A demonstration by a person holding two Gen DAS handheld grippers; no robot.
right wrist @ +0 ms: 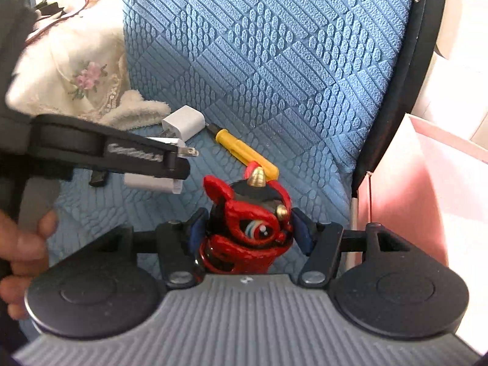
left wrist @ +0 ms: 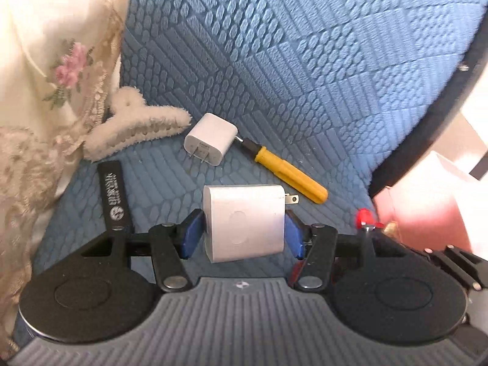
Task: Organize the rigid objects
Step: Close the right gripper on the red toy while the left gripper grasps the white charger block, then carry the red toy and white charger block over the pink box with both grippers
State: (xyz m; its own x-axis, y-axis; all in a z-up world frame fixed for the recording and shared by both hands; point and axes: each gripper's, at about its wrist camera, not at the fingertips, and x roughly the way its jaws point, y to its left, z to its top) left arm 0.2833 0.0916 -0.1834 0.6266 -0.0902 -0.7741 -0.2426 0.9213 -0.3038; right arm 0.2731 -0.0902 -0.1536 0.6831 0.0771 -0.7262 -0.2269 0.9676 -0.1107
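Observation:
My left gripper (left wrist: 244,231) is shut on a large white charger (left wrist: 244,222), its blue pads pressing both sides, prongs pointing right. A smaller white charger (left wrist: 210,143) and a yellow-handled screwdriver (left wrist: 289,174) lie beyond it on the blue textured cushion (left wrist: 305,61). A black flat bar (left wrist: 114,192) lies to the left. My right gripper (right wrist: 247,228) is shut on a red lion-head figurine (right wrist: 250,228) with a gold horn. In the right wrist view the left gripper (right wrist: 170,164) carries the large charger (right wrist: 152,181) at left, above the cushion (right wrist: 274,61); the small charger (right wrist: 183,123) and screwdriver (right wrist: 244,152) lie behind.
A fluffy cream hair claw (left wrist: 137,131) rests against embroidered floral fabric (left wrist: 55,76) at left. A pink box (right wrist: 427,183) stands right of the cushion's dark rim (right wrist: 396,106). A person's hand (right wrist: 24,244) grips the left tool's handle.

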